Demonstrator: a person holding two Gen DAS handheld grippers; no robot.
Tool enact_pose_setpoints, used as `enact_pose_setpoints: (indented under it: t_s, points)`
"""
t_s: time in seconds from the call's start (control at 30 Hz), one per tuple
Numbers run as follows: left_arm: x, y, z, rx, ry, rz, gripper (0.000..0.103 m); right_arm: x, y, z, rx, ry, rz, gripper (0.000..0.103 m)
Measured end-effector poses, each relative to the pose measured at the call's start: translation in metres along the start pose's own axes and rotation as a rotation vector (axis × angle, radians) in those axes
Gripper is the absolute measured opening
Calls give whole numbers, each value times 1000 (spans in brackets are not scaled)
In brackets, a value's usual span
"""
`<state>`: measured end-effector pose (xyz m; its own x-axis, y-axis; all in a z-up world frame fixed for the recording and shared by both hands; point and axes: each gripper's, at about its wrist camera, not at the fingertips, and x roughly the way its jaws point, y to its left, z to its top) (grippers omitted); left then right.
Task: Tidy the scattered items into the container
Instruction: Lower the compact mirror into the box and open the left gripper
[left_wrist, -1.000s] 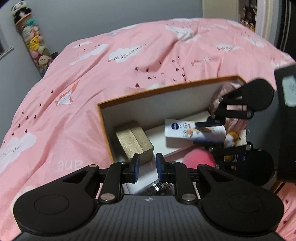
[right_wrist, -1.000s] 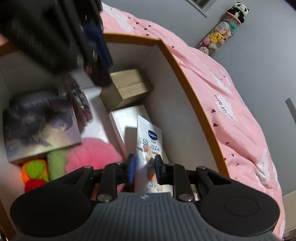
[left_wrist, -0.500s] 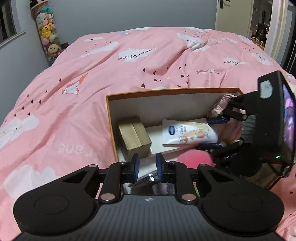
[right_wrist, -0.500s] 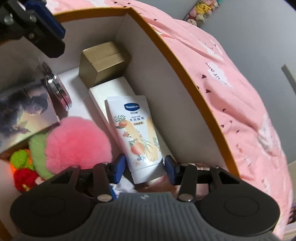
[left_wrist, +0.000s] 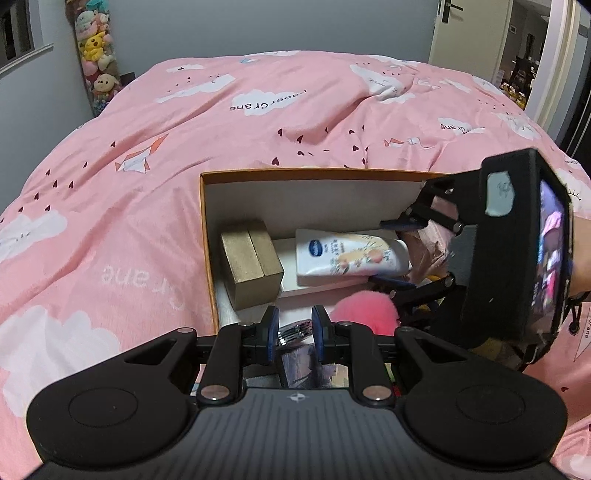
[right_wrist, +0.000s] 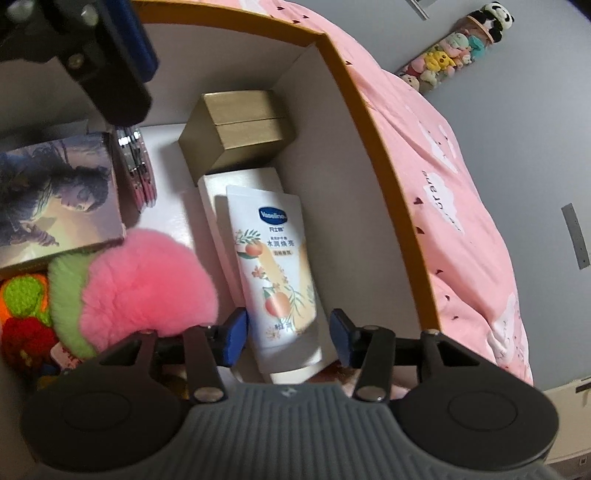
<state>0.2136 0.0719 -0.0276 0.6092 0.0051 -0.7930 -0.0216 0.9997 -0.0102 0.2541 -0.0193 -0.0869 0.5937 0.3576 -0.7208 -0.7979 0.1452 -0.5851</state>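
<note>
Where walls meet, smooth tube (right_wrist: 275, 273), fuzzy pompom (right_wrist: 147, 280).

In the box (right_wrist: 388, 155), the tube (right_wrist: 277, 273) lies on a flat carton (right_wrist: 221, 192), beside the fluffy ball (right_wrist: 147, 284)

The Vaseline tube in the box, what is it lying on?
The Vaseline tube lies on a flat white box, beside the gold box. Most of the white box is covered, so what is under it cannot be seen.
</note>
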Motion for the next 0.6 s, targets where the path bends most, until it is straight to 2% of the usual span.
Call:
enact_pose_setpoints:
  t_s: [0.2,0.43,0.53,0.6]
  points:
    - [-7,-2,-5,-18,-8,-9,22,-3,-16,-3,89,25,22,56]
    - [-16,-1,-12,-44,-13,-13,22,-7,-24,-8,218,67,-14,55]
    - [-21,-1,-15,-57,-18,-20,22,0,-27,-10,267,82,14,33]
    - [-24,-1,-17,-66,-23,-21,22,2,-23,-11,242,92,-12,35]
